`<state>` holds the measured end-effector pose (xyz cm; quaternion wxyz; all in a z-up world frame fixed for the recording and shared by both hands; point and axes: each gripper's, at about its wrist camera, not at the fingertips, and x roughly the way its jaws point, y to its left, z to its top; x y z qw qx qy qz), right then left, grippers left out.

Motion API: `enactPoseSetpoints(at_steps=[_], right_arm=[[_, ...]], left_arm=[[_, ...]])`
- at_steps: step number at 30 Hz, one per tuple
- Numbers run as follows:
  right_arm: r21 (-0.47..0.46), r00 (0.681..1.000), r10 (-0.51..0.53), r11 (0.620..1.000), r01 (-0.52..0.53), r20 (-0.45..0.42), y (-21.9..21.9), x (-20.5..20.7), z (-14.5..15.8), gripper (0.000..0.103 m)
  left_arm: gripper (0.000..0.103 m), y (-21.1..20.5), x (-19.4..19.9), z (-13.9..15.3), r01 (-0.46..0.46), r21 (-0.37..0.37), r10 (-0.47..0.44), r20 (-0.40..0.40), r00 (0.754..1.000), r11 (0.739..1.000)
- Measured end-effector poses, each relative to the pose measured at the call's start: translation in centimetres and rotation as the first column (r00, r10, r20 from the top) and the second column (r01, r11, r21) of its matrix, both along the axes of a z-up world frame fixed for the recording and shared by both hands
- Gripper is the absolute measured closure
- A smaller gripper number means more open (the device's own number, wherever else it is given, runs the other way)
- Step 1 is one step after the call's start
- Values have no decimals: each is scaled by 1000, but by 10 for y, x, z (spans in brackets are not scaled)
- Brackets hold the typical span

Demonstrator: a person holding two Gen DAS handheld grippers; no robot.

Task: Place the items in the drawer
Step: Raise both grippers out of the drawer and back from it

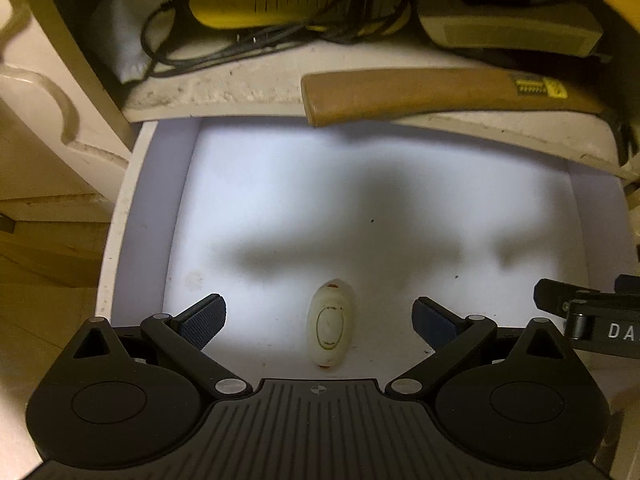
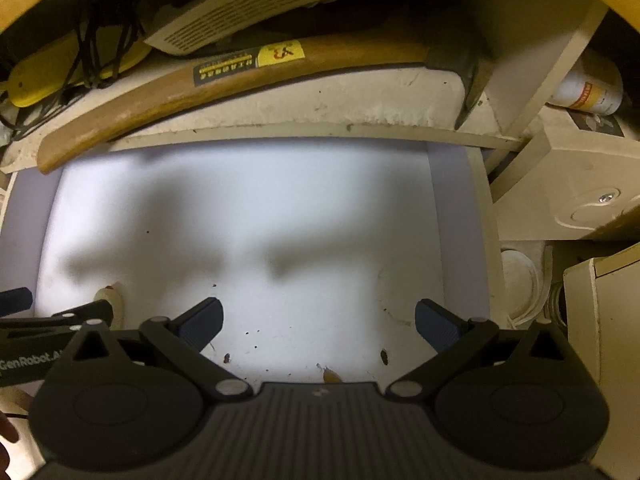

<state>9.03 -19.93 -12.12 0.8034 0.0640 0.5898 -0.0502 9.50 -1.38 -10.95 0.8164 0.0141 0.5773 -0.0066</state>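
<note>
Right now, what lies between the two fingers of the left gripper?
In the left wrist view, a small cream oval object lies on the drawer floor between the left gripper's open fingers, untouched.

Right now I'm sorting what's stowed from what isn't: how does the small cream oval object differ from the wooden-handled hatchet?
The small cream oval object lies on the white drawer floor; the wooden-handled hatchet rests on the shelf above the drawer. The oval is short, rounded and pale; the hatchet is long, curved and brown, with a yellow label. The oval sits between the open left gripper fingers; the hatchet is far from both grippers. Neither is gripped.
</note>
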Motion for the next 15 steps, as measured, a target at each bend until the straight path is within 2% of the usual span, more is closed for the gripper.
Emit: enactPoseSetpoints(at_steps=[5, 10, 15], right_arm=[[7, 1000, -2, 1000, 1, 22, 0, -7, 13, 1], [20, 998, 5, 1000, -6, 57, 0, -16, 30, 1], [37, 995, 11, 999, -14, 96, -1, -26, 47, 0]], left_arm=[[0, 1, -6, 11, 6, -1, -6, 26, 1000, 1000], [0, 8, -17, 40, 4, -10, -3, 73, 997, 1000], [0, 13, -27, 57, 9, -31, -6, 115, 993, 999]])
